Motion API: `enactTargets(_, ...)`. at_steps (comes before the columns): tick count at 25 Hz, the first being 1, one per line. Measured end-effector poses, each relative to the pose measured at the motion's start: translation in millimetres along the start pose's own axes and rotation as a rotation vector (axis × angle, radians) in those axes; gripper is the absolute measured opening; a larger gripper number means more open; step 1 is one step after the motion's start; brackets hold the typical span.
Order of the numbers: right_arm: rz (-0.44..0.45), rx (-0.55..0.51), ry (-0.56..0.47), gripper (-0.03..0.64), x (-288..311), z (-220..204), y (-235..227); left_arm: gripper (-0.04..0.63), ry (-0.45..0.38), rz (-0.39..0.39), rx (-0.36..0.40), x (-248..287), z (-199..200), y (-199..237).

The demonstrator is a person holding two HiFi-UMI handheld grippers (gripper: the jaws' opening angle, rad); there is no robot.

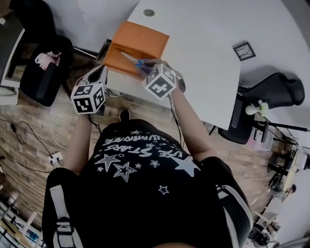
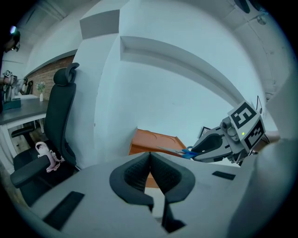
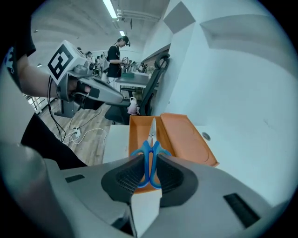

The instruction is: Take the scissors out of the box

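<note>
The orange box [image 1: 140, 41] lies open at the white table's near left corner, its lid folded back. My right gripper [image 1: 147, 68] is shut on the blue handles of the scissors [image 1: 135, 62] and holds them just above the box. In the right gripper view the scissors [image 3: 152, 132] point blades-away over the box [image 3: 184, 137], with the handles pinched between the right gripper's [image 3: 149, 162] pads. My left gripper [image 1: 100, 73] hovers off the table's left edge beside the box. Its jaws [image 2: 150, 158] are shut with nothing between them.
The white table [image 1: 203, 58] carries a small black-framed square [image 1: 244, 50] and a round grommet [image 1: 149, 12]. Black office chairs [image 1: 43, 72] [image 1: 271, 97] stand at both sides. Cables [image 1: 29, 133] run over the wooden floor. A person [image 3: 116, 53] stands far off.
</note>
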State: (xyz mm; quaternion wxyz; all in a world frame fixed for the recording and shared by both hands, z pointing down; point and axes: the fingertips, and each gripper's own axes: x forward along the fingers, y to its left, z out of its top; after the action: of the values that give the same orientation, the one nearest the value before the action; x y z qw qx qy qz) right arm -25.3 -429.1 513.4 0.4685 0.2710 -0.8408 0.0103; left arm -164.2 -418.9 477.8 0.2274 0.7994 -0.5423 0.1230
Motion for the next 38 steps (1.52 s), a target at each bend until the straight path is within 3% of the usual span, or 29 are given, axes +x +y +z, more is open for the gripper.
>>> enactTargets(11, -0.153, 0.106, -0.140, 0.104, -82.8, -44.5, -2.6, 0.018, -0.016, -0.020, 0.031, -27.5, -16.3, -66.5)
enactTargets(27, -0.256, 0.193, -0.170, 0.104, -179.0, -133.5, 59.4, 0.018, -0.022, -0.055, 0.063, -96.9, -65.7, -154.3)
enactTargets(38, -0.277, 0.229, -0.165, 0.104, -234.5, -199.7, 115.5, 0.018, -0.012, -0.072, 0.080, -148.5, -112.9, -216.4)
